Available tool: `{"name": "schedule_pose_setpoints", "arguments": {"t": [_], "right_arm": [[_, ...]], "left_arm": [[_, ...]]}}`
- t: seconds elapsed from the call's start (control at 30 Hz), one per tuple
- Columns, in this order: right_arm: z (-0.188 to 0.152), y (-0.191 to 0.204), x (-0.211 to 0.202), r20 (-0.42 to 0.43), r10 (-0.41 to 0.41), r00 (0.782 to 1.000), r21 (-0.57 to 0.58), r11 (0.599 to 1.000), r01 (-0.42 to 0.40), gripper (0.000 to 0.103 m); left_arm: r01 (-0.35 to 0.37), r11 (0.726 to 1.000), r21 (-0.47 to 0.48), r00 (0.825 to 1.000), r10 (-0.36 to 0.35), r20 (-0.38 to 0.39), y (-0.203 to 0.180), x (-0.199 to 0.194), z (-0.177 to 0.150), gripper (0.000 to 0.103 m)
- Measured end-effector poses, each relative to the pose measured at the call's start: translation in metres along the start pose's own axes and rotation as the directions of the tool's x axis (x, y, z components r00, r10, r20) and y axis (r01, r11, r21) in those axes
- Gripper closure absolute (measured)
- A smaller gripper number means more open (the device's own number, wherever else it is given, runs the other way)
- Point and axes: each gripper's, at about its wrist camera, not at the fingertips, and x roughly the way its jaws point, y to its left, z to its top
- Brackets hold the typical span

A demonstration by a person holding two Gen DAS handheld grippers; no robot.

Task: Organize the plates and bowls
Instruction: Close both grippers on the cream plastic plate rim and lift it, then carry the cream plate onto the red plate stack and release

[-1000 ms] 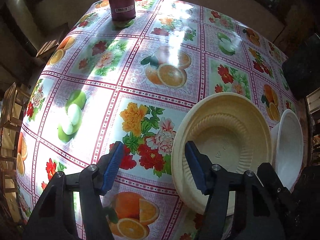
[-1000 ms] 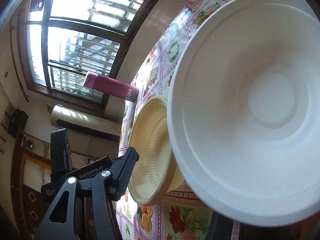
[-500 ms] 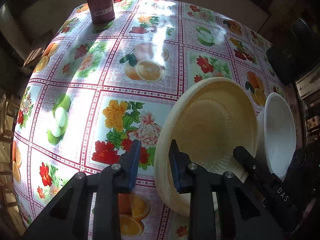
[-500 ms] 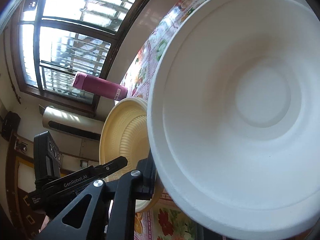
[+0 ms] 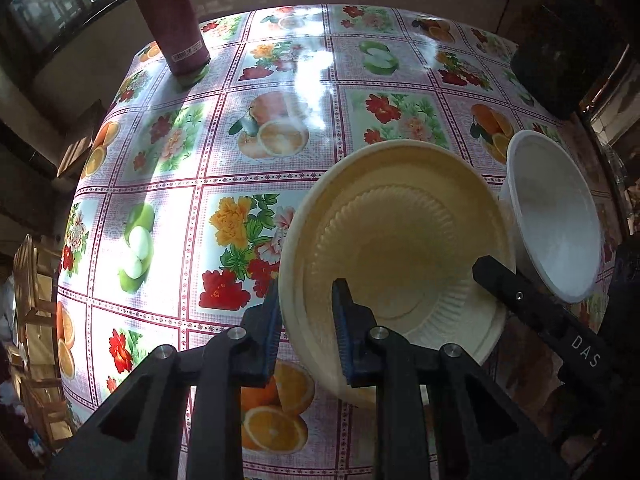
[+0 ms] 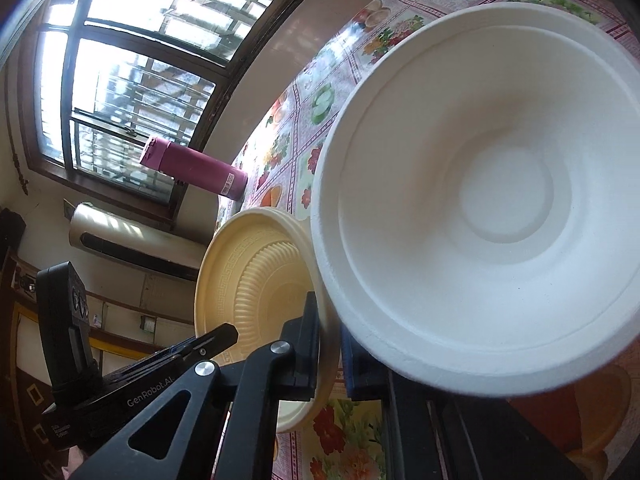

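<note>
Grasp step: left gripper (image 5: 306,332) closing on cream plate (image 5: 396,240) rim, right gripper (image 6: 330,356) clenched on white bowl (image 6: 480,200) rim near bench's (image 5: 280,92) right edge; next, lift and stack.

I see the desk (image 5: 280,152) covered by a glossy cloth (image 5: 224,168) printed in squares of flowers, oranges and green apples, edged with dark red lines. Sunlight glares off its middle. A dark pink bottle (image 5: 172,20) stands upright at the far left corner, near the window side; from my right camera the same bottle (image 6: 196,168) shows at the desk's edge. A dark object (image 5: 560,60) sits at the far right corner, and I cannot tell what it is. The cream plate (image 5: 400,240) and the white bowl (image 5: 560,220) are tilted; I cannot tell whether either touches the cloth.
</note>
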Motion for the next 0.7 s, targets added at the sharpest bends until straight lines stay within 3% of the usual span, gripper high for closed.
{"name": "schedule_pose_setpoints", "arguments": {"t": [0.1,0.27,0.7], "right_arm": [[0.001,0.0,-0.002,-0.011,-0.006,1.0,0.004,1.0,0.006,0.095],[-0.004,0.0,-0.01,-0.028,-0.026,0.999,0.011,1.0,0.026,0.095],[-0.063,0.018,-0.077,-0.023,0.027,0.999,-0.045,0.999,-0.028,0.095]], "left_arm": [[-0.066,0.995,0.076,0.998,0.064,0.016,-0.009,-0.002,-0.006,0.083],[-0.086,0.986,0.144,0.996,0.083,0.024,-0.016,-0.012,-0.018,0.087],[-0.054,0.978,0.204,0.997,0.044,0.058,-0.018,-0.083,-0.088,0.086]]}}
